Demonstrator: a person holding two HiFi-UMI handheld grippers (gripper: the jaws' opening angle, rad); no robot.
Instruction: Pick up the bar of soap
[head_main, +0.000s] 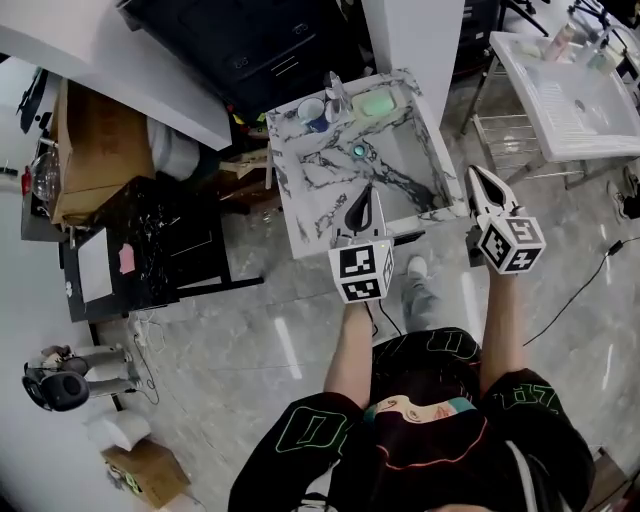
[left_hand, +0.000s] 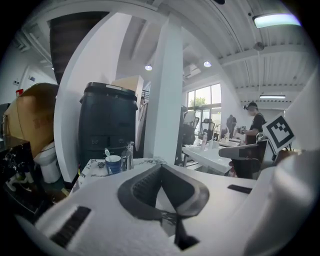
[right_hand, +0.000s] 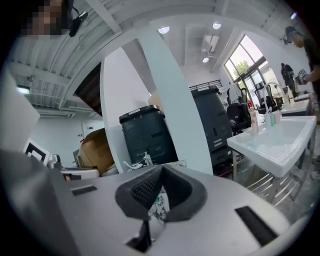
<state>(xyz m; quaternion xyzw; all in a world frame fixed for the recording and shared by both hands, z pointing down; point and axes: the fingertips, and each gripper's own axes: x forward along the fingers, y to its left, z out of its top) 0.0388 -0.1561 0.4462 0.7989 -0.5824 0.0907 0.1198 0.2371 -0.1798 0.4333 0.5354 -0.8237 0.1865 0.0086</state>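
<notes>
Step in hand, as I judge it: the approach to the soap; nothing grasped yet.

- Marble sink (head_main: 300, 190) is the landmark. The soap (head_main: 377, 102) lies flat on its back ledge, toward the far right corner, beyond the basin.
- Left gripper (head_main: 364, 205) hangs over the sink's near edge. Its jaws are together with nothing between them.
- Right gripper (head_main: 484, 190) is just off the sink's near right corner, over the floor. Its jaws are also closed and empty.
- Cup (head_main: 312, 112) and bottle (head_main: 337, 97) stand on the same back ledge, left of the soap. The bottle is the closer of the two.

To do it well:
- Part the jaws before reaching across the basin, not above the bar.
- Come down from above and take the bar across its narrow width.
- Keep to the side away from the bottle.
- Close gently and evenly; I expect a smooth bar to squirt out under a hard or off-centre squeeze.
- Lift straight up.

Soap's look: a pale green, rounded rectangular bar, smooth, low in profile. Whether it is wet cannot be told.
</notes>
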